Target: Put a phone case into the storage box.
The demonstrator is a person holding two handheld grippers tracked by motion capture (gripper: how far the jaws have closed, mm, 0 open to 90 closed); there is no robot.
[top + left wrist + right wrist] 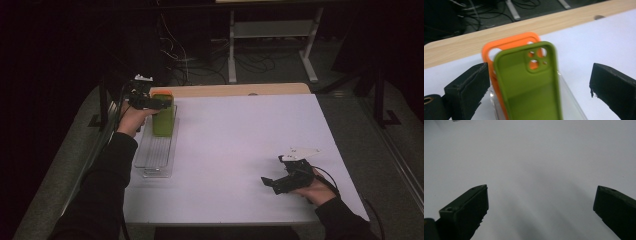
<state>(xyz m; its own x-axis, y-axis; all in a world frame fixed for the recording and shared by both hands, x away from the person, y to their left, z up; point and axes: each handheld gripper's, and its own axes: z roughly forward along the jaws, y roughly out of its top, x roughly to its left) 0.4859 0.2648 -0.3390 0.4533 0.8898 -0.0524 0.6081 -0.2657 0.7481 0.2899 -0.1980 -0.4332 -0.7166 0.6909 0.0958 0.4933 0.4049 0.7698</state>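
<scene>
A green phone case (163, 122) stands upright in a clear slotted rack (156, 155) at the table's left, and an orange phone case (162, 92) stands just behind it. My left gripper (161, 103) reaches in at the top of the green case. In the left gripper view the green case (531, 85) and the orange case (506, 45) stand between the jaws of my left gripper (540, 75), which is open. Its right jaw is well clear and its left jaw is close to the orange edge. My right gripper (268, 182) rests open near the front right, over bare white table (541, 157).
The white table top (240, 140) has a wooden strip (235, 90) along its far edge. The rack's front slots hold nothing. Beyond the table are a white stand's legs (270, 45) and loose cables on a dark floor.
</scene>
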